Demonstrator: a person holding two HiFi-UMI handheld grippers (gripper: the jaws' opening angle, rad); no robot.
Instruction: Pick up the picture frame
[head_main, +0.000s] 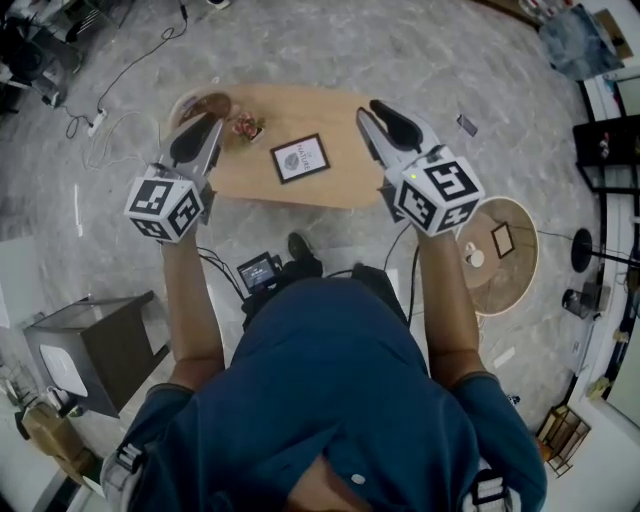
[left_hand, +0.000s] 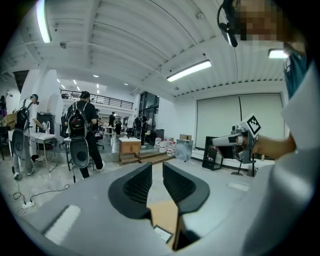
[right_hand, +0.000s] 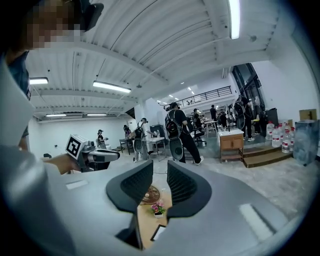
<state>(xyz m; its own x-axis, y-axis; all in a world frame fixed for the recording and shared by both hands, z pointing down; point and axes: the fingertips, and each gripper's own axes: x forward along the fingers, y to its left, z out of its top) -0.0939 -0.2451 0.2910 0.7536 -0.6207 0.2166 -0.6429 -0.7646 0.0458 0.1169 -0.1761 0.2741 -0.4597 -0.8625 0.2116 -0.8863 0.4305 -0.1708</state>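
Below you is an oval wooden surface (head_main: 330, 190) on a pale, marbled floor (head_main: 330, 50). The room is a big open hall with a white ribbed ceiling and strip lights.

The one picture frame (head_main: 300, 158) on this surface lies flat near its middle, turned a little askew. Left of the frame stands one small flower pot (head_main: 245, 127). Beyond that pot, at the far-left end, lies one round brown dish (head_main: 205, 104).

You hold two grippers. Your left gripper (head_main: 203, 133) hangs left of the frame, over the pot and dish end. Your right gripper (head_main: 380, 118) hangs right of the frame, over the other end. Each gripper's own view shows its jaws a little apart with nothing gripped. Neither one touches the frame.

Well to the right of the frame and nearer you stands a second, round table (head_main: 520, 290) carrying a small dark-framed item (head_main: 503, 240). Down to the frame's left sits one grey box-like cabinet (head_main: 90, 335). Cables (head_main: 130, 65) trail over the floor up and left of the frame.

Several people with backpacks (right_hand: 176, 131) stand farther off in the hall, with a low wooden cabinet (left_hand: 130, 146) and a cluster of water bottles (right_hand: 279, 136) near them. The pot is the closest thing to the frame, and between your right gripper and the frame lies only bare wood.
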